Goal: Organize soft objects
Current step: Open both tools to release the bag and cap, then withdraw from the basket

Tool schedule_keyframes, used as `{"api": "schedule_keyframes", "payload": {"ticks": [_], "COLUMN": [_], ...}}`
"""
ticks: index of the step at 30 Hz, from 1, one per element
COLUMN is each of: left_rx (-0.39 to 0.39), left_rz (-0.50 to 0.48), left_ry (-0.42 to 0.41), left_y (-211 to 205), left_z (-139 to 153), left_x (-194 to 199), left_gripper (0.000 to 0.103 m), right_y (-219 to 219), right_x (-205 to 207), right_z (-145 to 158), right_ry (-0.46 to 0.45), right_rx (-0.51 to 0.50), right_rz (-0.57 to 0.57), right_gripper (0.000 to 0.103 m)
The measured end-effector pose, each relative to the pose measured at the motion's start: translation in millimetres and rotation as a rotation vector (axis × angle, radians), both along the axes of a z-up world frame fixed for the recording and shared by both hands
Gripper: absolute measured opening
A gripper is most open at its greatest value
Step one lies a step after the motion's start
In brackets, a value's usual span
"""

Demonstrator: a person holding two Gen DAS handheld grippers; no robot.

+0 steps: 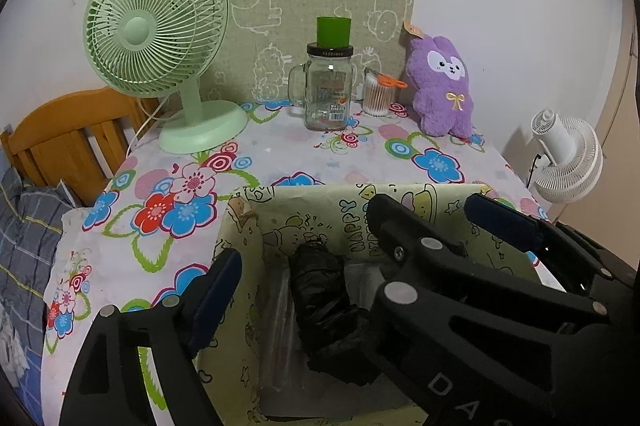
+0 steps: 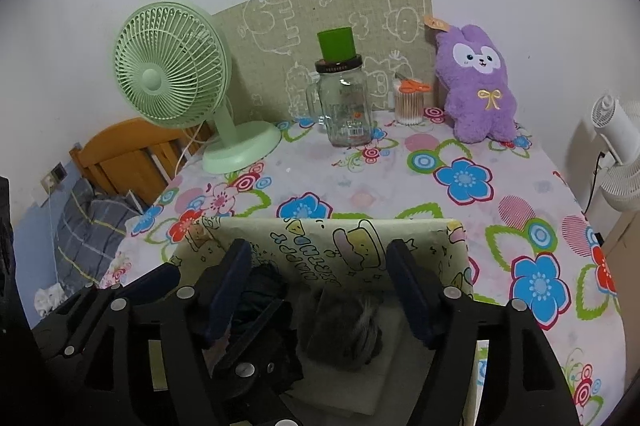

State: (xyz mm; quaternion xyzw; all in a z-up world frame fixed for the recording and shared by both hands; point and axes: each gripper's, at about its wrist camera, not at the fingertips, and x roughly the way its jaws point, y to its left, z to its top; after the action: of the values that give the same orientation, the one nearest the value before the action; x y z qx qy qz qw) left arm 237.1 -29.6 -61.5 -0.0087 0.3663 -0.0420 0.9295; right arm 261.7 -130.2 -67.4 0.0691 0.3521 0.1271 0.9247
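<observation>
At the far left of both frames a wooden bed headboard (image 1: 68,138) and grey checked bedding sit beyond the edge of the flowered surface (image 1: 304,154). Moving rightward, a green desk fan (image 1: 160,38) stands upper left, then a glass jar (image 1: 326,94) with a green cap, a cup of cotton swabs (image 1: 376,94), and a purple plush toy (image 1: 440,82) at upper right, leaning against a printed board. A white fan (image 1: 568,158) stands off the surface at the right edge.

Low in the frame, a yellow cartoon-printed box (image 1: 352,202) lies open. Inside it, a black rolled bundle (image 1: 324,302) sits left of centre and a grey furry item (image 2: 348,322) lies beside it. Both claws hover over the box: the left claw (image 1: 352,246) stands wide with nothing pressed between its pads, and the right claw (image 2: 320,290) likewise stands wide, above the grey item without gripping it.

The plush looks like the remaining soft thing. Reaching it well probably means lifting clear of the box's far wall first, then passing right of the jar and swab cup. Bare cloth between box and plush gives ample room; the surface's right edge is close.
</observation>
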Motion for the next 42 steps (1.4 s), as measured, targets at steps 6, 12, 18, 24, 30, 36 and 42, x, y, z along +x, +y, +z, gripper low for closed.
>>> {"api": "schedule_keyframes", "payload": {"ticks": [6,12,18,24,30,36,42], "left_rx": [-0.002,-0.008,-0.003,-0.003,-0.015,-0.02,-0.031], "left_rz": [-0.007,-0.016,-0.019,-0.015,-0.021,-0.037,-0.042], "left_ry": [-0.031,-0.059,-0.08,-0.102,-0.117,-0.124,-0.13], "left_y": [-1,-2,-3,-1,-2,-4,-5], "left_z": [11,22,31,39,46,50,53], "left_x": [-9,-22,-36,-52,-67,-83,-99], "left_gripper": [0.087,0.089,0.091,0.096,0.101,0.102,0.103], "right_y": [-2,-5,-8,-8,-10,-13,-15], "right_x": [-9,-23,-39,-58,-78,-97,-116], "right_z": [12,24,35,46,57,63,68], "right_ry": [-0.027,-0.053,-0.077,-0.103,-0.131,-0.144,-0.16], "right_rx": [-0.011,-0.021,-0.022,-0.03,-0.026,-0.029,-0.039], "right_rz": [-0.013,-0.035,-0.065,-0.076,-0.081,-0.079,-0.082], "right_gripper": [0.089,0.093,0.099,0.099,0.1,0.1,0.1]}}
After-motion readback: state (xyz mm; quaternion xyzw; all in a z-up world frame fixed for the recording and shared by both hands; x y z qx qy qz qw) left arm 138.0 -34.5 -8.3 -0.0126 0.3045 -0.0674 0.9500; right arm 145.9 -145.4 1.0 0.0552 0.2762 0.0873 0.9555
